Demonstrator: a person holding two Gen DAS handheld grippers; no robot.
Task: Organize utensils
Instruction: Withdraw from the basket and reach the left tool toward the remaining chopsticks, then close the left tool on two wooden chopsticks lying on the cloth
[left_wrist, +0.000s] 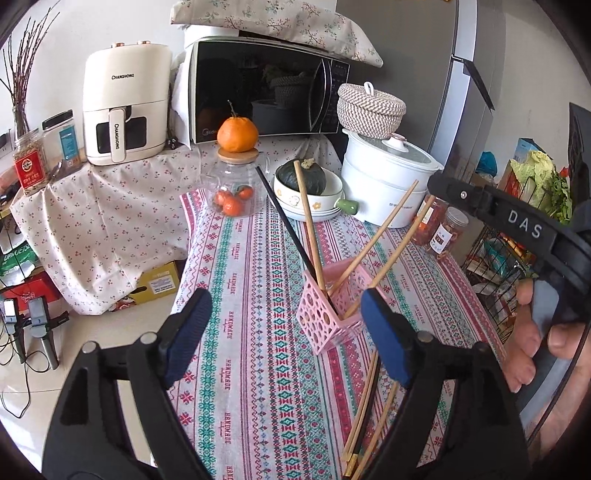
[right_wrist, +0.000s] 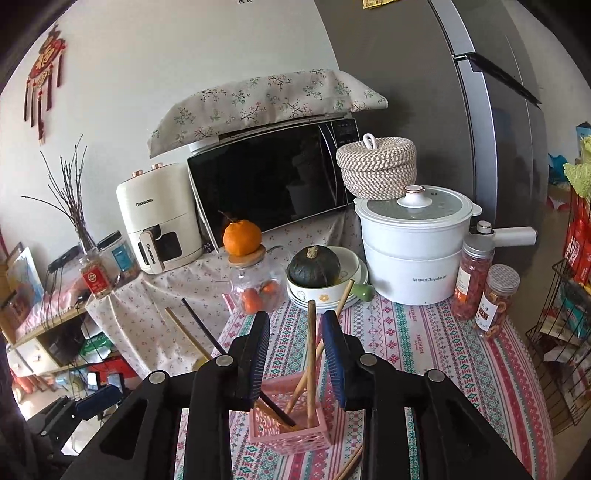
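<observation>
A pink perforated basket (left_wrist: 328, 314) stands on the patterned tablecloth (left_wrist: 258, 369) and holds several wooden chopsticks (left_wrist: 308, 225) and one black chopstick (left_wrist: 284, 218), all leaning out. My left gripper (left_wrist: 286, 332) is open wide just in front of the basket, with nothing between its pads. More chopsticks (left_wrist: 365, 410) lie loose on the cloth under its right finger. In the right wrist view my right gripper (right_wrist: 295, 354) is open above the basket (right_wrist: 288, 432). An upright wooden chopstick (right_wrist: 311, 350) stands between its pads without being pressed.
A glass jar of tangerines (left_wrist: 234, 192), a bowl with a dark squash (left_wrist: 306, 192) and a white pot (left_wrist: 388, 177) stand behind the basket. Two spice jars (right_wrist: 487, 295) are at the right. A wire rack (right_wrist: 565, 350) flanks the table's right edge. The floor drops off at the left.
</observation>
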